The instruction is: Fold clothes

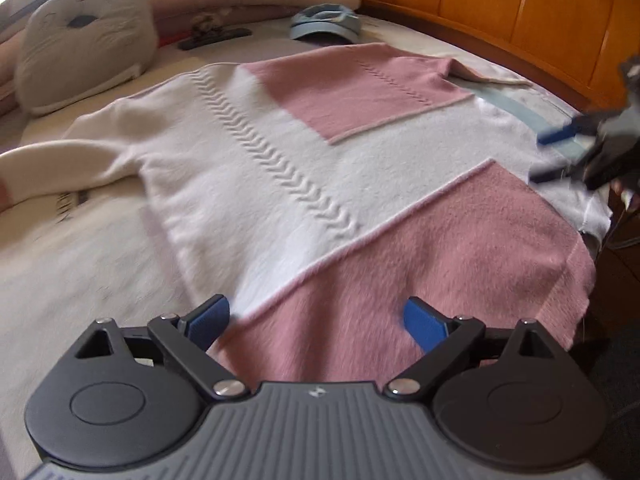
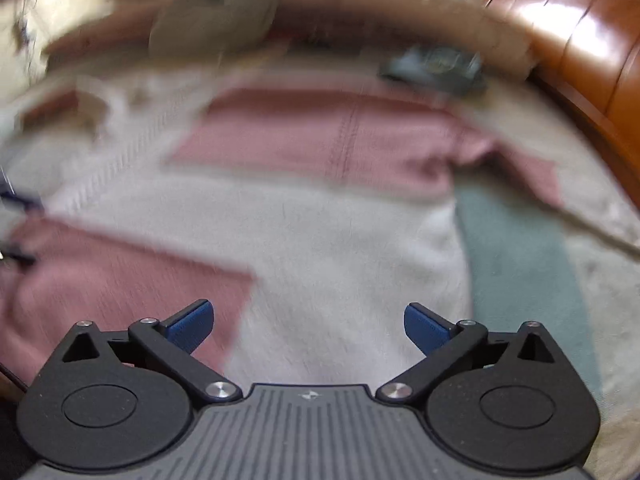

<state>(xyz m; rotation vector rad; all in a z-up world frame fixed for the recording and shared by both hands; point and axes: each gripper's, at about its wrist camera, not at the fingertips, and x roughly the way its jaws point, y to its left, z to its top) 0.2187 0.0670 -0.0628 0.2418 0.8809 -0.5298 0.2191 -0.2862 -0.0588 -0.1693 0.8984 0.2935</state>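
Sunlit bed (image 1: 80,264) beside glossy wooden headboard (image 1: 520,12).

Bed (image 1: 72,264) with pale printed cover, wooden headboard (image 1: 520,12) along far right side. Pink-and-white sweater (image 1: 280,152) spread flat across middle. Blue cap (image 1: 326,22) beyond it, grey cushion (image 1: 84,52) at far left, dark clip-like thing (image 1: 214,37) between them.
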